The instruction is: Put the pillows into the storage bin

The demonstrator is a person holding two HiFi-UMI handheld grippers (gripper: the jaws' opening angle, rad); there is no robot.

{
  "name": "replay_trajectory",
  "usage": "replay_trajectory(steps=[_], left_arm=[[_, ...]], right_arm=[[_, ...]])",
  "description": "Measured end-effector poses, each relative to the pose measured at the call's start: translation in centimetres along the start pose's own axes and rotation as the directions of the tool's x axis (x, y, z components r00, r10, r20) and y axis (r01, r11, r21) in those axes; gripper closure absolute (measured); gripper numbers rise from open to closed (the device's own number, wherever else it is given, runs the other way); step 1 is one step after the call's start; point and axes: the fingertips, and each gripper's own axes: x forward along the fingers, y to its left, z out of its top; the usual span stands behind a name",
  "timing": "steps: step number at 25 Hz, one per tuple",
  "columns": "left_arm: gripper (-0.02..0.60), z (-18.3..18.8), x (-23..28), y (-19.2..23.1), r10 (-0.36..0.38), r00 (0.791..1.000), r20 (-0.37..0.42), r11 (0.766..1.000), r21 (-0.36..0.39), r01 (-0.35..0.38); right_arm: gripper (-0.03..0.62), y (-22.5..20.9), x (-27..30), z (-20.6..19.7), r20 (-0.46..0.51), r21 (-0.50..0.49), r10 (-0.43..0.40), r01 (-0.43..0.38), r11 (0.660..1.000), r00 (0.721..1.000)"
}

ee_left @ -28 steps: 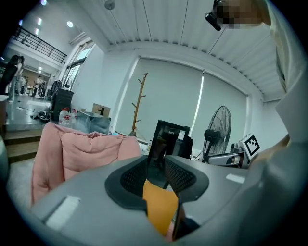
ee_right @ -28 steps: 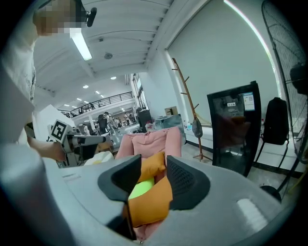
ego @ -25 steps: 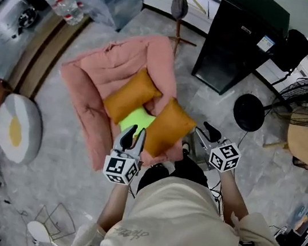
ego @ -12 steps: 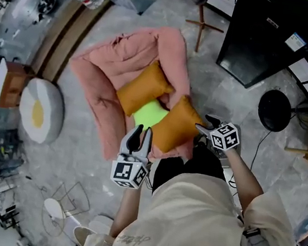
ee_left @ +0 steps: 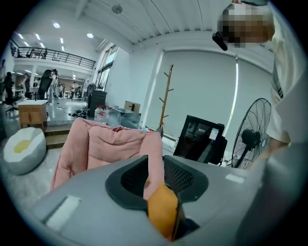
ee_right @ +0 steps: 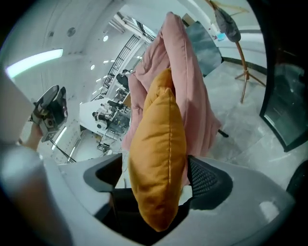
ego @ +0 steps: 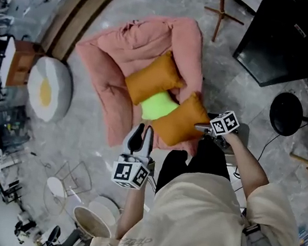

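Observation:
Two orange pillows lie on a pink padded floor chair (ego: 133, 44), with a bright green pillow (ego: 158, 106) between them. The far orange pillow (ego: 152, 79) rests on the seat. My right gripper (ego: 200, 128) is at the right edge of the near orange pillow (ego: 177, 127). In the right gripper view that pillow (ee_right: 159, 144) stands edge-on between the jaws, which have just been opening and are wide, with a gap at the left pad. My left gripper (ego: 141, 138) hovers at the chair's near edge, jaws slightly apart, gripping nothing. A clear plastic bin (ee_left: 121, 117) stands behind the chair.
An egg-patterned round cushion (ego: 46, 94) lies left of the chair beside a wooden step (ego: 72, 17). A black cabinet (ego: 298, 38), a coat stand's foot (ego: 220, 13) and a round black base (ego: 286, 113) stand at the right. A floor fan (ee_left: 252, 139) is near.
My right gripper has come down to the near orange pillow's edge and its jaws have spread. The left gripper has stayed by the chair's near edge. The head view has shifted.

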Motion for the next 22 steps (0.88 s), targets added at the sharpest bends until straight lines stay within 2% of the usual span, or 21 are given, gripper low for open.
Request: replay_trajectory(steps=[6,9,10,13,17,22], left_arm=[[0.460,1.0,-0.5,1.4,0.039,0.999,0.004,0.999,-0.010,-0.039],[0.460,1.1,-1.7,1.9,0.053,0.999,-0.001,0.998,-0.016,-0.053],[0.460,0.9,-1.8,2.1,0.054,0.999,0.000,0.998,-0.017,-0.054],[0.460,0.3,-1.7,2.8,0.039,0.999,0.006,0.999,-0.023,-0.039],[0.462,0.5,-1.8,3.4,-0.018,1.000,0.023,1.000,-0.014,0.019],[0.463,0.8,-0.2,3.0,-0.175,0.984,0.041,0.985,0.012,0.175]], right_arm=[[0.160,0.3,3.0,-0.3,-0.148,-0.007,0.063,-0.065,0.998,0.987],[0.166,1.2,3.7,-0.4,-0.176,0.020,0.088,-0.086,0.996,0.981],[0.199,1.2,3.6,-0.3,-0.179,0.020,0.083,-0.081,0.997,0.980],[0.231,1.6,3.1,-0.4,-0.183,-0.011,0.049,-0.052,0.999,0.982],[0.290,4.0,3.1,-1.1,-0.149,-0.075,-0.008,-0.004,0.997,0.989],[0.303,6.0,1.2,-1.8,-0.055,-0.035,-0.098,0.097,0.995,0.994]])
